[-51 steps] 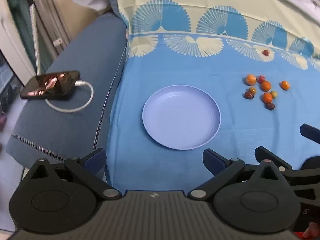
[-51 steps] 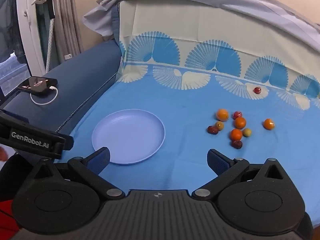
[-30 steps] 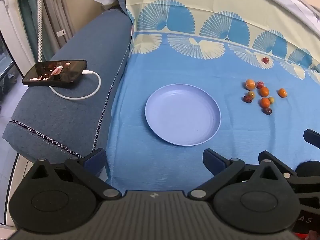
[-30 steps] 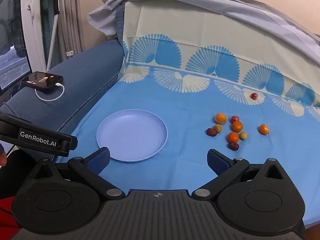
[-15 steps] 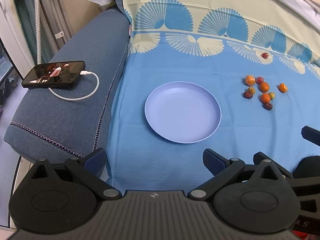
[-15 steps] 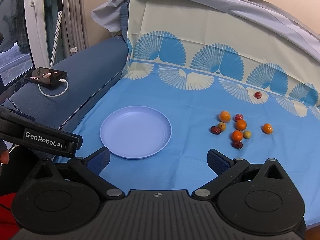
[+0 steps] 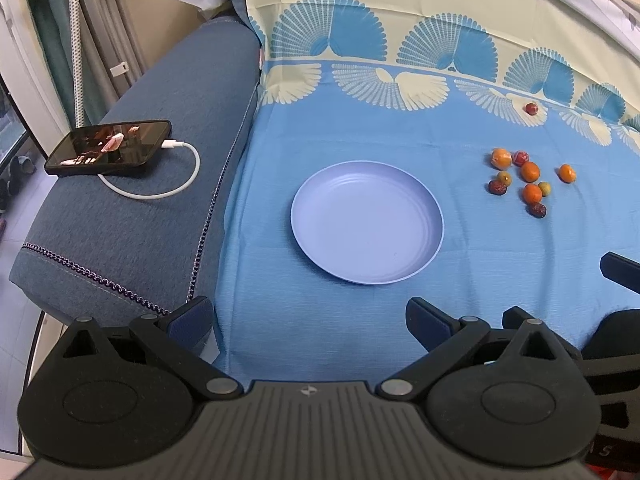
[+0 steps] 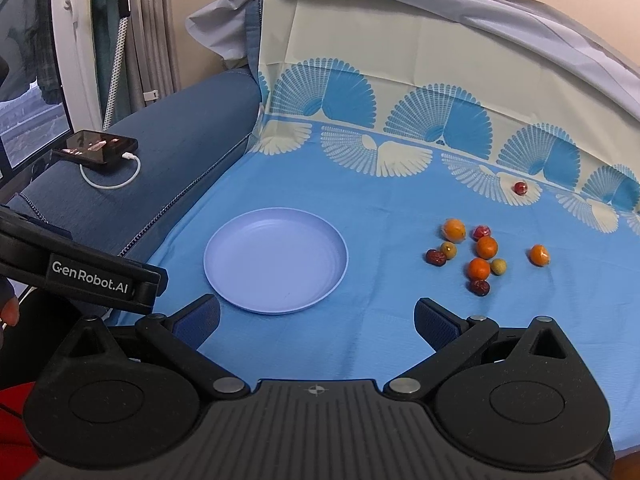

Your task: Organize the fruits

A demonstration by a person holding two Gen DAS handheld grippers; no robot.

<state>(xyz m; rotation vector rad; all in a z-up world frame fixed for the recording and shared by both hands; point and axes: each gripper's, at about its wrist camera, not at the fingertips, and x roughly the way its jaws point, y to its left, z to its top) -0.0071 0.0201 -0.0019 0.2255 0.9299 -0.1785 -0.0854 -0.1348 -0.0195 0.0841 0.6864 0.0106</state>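
An empty pale-purple plate lies on the blue patterned cloth. To its right sits a loose cluster of several small fruits: orange ones, dark red ones and small yellow-green ones. One more red fruit lies apart, farther back. My left gripper hovers open near the cloth's front edge, nothing between its fingers. My right gripper is open too, in front of the plate and empty. Part of the left gripper's body shows at the left of the right wrist view.
A phone with a white charging cable rests on the dark blue sofa arm to the left. A draped grey sheet covers the backrest behind. Curtains and a window stand at far left.
Both views have shifted slightly; the plate and fruits sit a little lower and nearer in the right wrist view. Nothing on the cloth has moved. Both grippers stay open.
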